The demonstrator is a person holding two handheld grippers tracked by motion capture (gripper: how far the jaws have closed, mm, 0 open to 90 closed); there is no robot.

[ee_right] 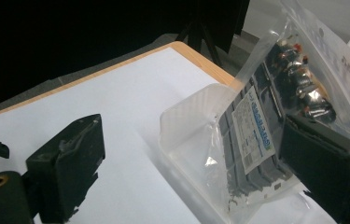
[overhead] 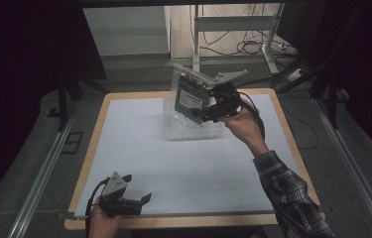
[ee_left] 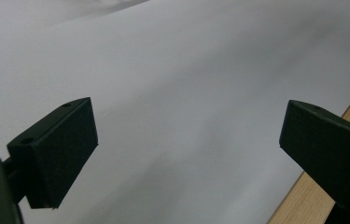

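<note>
Left gripper (overhead: 144,199) was held at near edge of table (overhead: 94,129), jaws spread wide, nothing between them, over white sheet (ee_left: 172,84). Farther off, clear plastic tray (overhead: 193,130) was seen resting toward table's far edge. Bagged grey device (ee_right: 256,140) was seen tilted up over tray. Right gripper (ee_right: 191,163) was positioned beside it, jaws wide apart, one jaw against bag.

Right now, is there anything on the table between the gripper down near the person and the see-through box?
Nothing. In the high view, only bare white paper lies between the left gripper and the clear container.
</note>
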